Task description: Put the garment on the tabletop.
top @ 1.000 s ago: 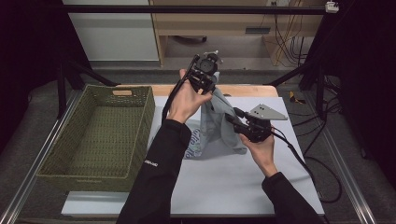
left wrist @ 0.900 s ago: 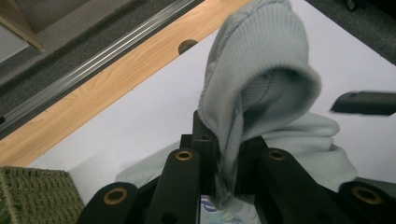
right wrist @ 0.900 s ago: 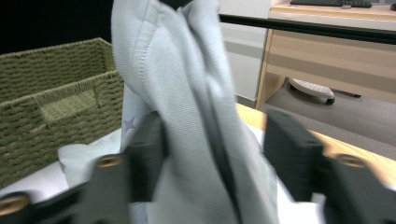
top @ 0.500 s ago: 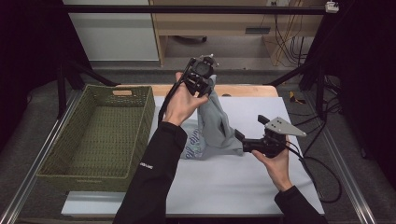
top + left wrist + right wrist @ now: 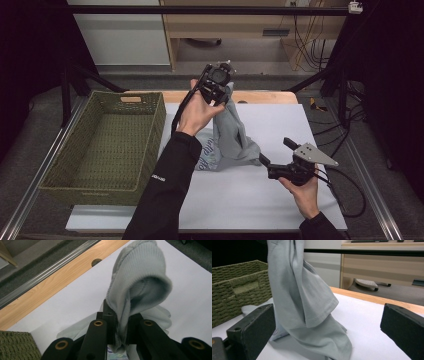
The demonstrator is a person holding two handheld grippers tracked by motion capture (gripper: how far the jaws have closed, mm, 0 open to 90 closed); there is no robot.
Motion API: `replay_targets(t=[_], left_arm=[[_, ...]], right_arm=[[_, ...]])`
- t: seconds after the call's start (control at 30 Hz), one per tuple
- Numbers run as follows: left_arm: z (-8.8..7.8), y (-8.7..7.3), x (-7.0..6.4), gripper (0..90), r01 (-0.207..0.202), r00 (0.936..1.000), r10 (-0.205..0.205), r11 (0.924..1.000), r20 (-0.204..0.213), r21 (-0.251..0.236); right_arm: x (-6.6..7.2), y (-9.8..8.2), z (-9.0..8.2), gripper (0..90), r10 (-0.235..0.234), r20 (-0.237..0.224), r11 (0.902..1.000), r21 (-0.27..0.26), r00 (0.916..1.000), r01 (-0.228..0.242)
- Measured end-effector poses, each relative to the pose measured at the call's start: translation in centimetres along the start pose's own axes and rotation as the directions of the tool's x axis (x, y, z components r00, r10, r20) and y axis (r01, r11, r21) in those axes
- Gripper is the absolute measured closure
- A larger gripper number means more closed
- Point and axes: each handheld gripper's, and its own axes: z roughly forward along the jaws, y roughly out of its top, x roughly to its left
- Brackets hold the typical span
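— one thin ribbed fold is all my left gripper [image 5: 220,87] pinches of the grey shirt [image 5: 232,135], held above the table [image 5: 280,122] with its lower part still resting there.
— and your right gripper [image 5: 274,167]?
— jaws wide apart, just beside the hanging sleeve. a tug could slip that fold free, i think.

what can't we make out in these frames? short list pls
- Printed text on the grey shirt: high view, too small and half under the left sleeve.
- Which part of the shirt the left tool pinches: left gripper view, fabric bunches over the jaws.
- Shirt's top: right gripper view, cut off by the upper edge.
- Green basket near inner wall: high view, hidden by its own rim.
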Motion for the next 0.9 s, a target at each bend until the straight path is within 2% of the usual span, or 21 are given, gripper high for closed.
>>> replay_targets(t=[0.17,0.3,0.43,0.47,0.63,0.67,0.7,0.9], left_arm=[[0.5,-0.4,-0.1,81.1,-0.001,0.9999,0.001,1.0,0.014,-0.004],[1.3,-1.0,-0.4,81.0,-0.008,0.9995,0.008,0.9999,0.029,-0.006],[2.3,-1.8,-0.9,80.8,-0.021,0.9988,0.021,0.9998,0.044,-0.008],[2.6,-2.0,-1.0,80.8,-0.025,0.9986,0.025,0.9997,0.046,-0.003],[3.8,-2.9,-1.6,80.6,-0.052,0.9973,0.05,0.9985,0.054,0.021],[4.1,-3.0,-1.7,80.5,-0.056,0.9971,0.054,0.998,0.053,0.031],[4.4,-3.2,-1.7,80.4,-0.061,0.9971,0.059,0.9974,0.048,0.037],[5.8,-4.3,-2.0,78.0,-0.085,0.9952,0.082,0.9946,0.054,0.059]], right_arm=[[0.1,-0.4,-0.5,0.6,-0.022,0.005,0.9997,0.012,0.9998,0.022],[-0.1,-0.8,-0.9,0.6,-0.006,-0.016,0.9999,0.014,0.9999,0.006],[-0.7,-1.1,-1.2,0.7,0.01,-0.005,0.9998,0.015,0.9999,-0.01],[-0.8,-1.1,-1.3,0.7,0.023,-0.01,0.9996,0.016,0.9997,-0.023],[-1.2,-1.2,-1.5,0.7,0.015,-0.008,0.9998,0.01,0.9999,-0.015],[-1.2,-1.2,-1.5,0.7,0.037,-0.014,0.9993,0.0,0.9992,-0.037],[-1.3,-1.3,-1.6,0.7,0.026,-0.009,0.9996,0.012,0.9996,-0.026],[-1.3,-1.3,-1.5,0.7,0.032,-0.012,0.9994,0.013,0.9994,-0.032]])
